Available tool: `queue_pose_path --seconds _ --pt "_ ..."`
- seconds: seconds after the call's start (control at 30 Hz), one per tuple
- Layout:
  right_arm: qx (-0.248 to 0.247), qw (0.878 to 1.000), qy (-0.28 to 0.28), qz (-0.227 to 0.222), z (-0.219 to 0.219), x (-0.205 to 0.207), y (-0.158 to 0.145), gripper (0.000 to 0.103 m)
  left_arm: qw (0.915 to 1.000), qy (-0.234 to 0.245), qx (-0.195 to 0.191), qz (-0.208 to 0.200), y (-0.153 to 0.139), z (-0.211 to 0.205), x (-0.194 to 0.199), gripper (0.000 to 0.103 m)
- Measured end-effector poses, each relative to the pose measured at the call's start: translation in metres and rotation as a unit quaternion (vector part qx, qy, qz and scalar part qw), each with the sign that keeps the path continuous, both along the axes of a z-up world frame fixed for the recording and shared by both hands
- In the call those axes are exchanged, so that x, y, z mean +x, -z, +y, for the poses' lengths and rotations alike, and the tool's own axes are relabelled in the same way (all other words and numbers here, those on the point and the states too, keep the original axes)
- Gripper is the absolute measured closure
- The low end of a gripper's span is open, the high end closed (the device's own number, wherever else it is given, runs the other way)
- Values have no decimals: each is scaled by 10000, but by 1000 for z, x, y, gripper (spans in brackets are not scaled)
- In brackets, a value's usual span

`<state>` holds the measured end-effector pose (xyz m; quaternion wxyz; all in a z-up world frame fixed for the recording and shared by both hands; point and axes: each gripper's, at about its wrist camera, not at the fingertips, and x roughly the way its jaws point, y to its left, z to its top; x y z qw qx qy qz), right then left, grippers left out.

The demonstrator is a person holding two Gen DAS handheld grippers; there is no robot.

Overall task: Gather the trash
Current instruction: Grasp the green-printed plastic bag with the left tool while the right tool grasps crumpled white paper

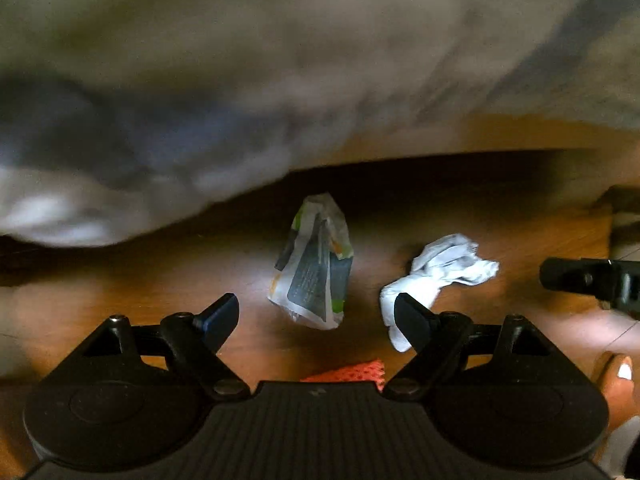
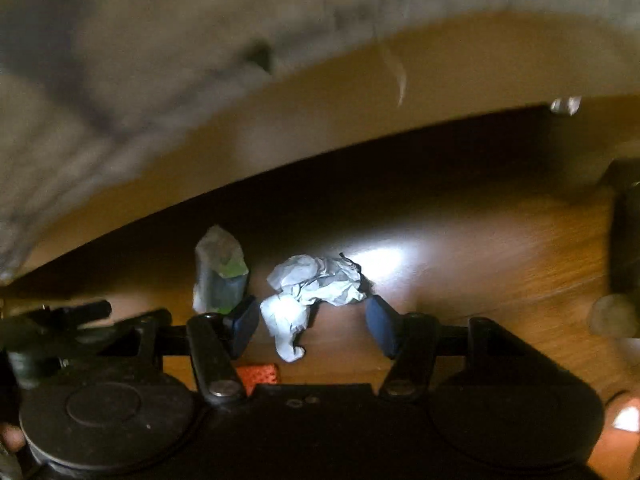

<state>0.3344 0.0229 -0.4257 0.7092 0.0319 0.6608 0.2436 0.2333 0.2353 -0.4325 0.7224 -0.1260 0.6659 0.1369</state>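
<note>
Crumpled tissue between right jaws, wrapper ahead of left jaws, both spread, empty

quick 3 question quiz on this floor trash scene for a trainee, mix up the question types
1. True or false: the left gripper is shut on the printed wrapper.
2. Which piece lies nearest in front of the right gripper? A) the printed wrapper B) the crumpled white paper C) the orange mesh scrap
3. Fill in: the trash lies on a wooden ____, beside the edge of a bed draped with a grey blanket.

Key
1. False: its jaws stand open, apart from the wrapper, which lies on the floor ahead.
2. B: the paper lies right in front of the open jaws.
3. floor
</note>
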Motion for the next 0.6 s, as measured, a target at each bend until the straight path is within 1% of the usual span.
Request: queue_pose_path --seconds 0.07,0.17,0.33,0.53,0.6 --pt "-16 9999 123 112 8 2 15 44 10000 54 -11 37 14 1 3 18" --pt "-9 9982 422 425 15 1 41 44 9999 127 18 51 36 4 5 18" --pt "-115 9929 824 854 28 1 78 44 9999 85 -81 107 64 11 9 18" --pt "-191 9891 969 1091 48 -2 104 44 9996 95 -196 185 96 16 10 19" --pt "-240 9894 928 1087 53 -4 108 44 9995 94 -246 182 102 17 11 19"
